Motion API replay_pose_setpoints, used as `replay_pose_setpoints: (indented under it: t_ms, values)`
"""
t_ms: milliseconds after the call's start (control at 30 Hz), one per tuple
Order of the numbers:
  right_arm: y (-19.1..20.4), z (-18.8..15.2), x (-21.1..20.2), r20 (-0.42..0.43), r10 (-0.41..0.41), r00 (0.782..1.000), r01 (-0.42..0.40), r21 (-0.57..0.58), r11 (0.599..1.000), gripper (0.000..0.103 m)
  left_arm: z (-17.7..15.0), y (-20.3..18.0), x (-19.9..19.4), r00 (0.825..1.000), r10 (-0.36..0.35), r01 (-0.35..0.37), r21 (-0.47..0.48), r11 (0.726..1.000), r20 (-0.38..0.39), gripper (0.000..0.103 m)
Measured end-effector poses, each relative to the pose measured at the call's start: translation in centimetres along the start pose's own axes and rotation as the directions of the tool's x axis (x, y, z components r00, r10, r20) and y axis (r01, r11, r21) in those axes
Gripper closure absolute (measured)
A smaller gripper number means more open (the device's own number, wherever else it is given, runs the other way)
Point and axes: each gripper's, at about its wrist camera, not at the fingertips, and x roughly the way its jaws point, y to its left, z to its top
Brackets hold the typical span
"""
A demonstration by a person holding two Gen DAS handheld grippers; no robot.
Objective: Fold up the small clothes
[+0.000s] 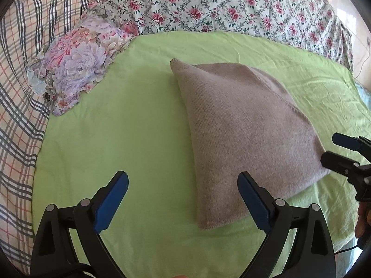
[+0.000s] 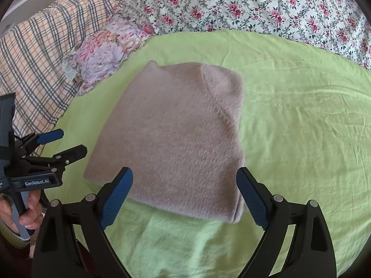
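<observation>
A folded beige knitted garment (image 1: 243, 127) lies flat on the green sheet (image 1: 116, 127); it also shows in the right wrist view (image 2: 176, 139). My left gripper (image 1: 183, 185) is open and empty, hovering just over the garment's near left corner. My right gripper (image 2: 184, 183) is open and empty over the garment's near edge. The right gripper shows at the right edge of the left wrist view (image 1: 331, 148), next to the garment's right corner. The left gripper shows at the left of the right wrist view (image 2: 71, 142), beside the garment's left edge.
A small floral cloth bundle (image 1: 76, 60) lies at the sheet's far left, also in the right wrist view (image 2: 104, 51). A plaid cover (image 1: 20, 92) lies to the left and a rose-print quilt (image 1: 231, 4) behind. The green sheet (image 2: 301, 127) spreads right of the garment.
</observation>
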Motion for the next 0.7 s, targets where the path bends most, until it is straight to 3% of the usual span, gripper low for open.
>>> replay_pose_setpoints:
  t_ms: [367,700]
  values:
    - [-2.3,3.1,2.0,-0.008,0.028,1.0,-0.027,0.072,0.997,0.012,2.1,-0.6,1.6,0.999,-0.024,0.024,0.0,1.0,-0.025,0.007]
    - [-2.5,2.5,1.9,-0.027,0.05,0.998,-0.047,0.101,0.994,0.012,2.4,-1.8,1.7,0.999,-0.031,0.032,0.037,0.999,-0.044,0.007]
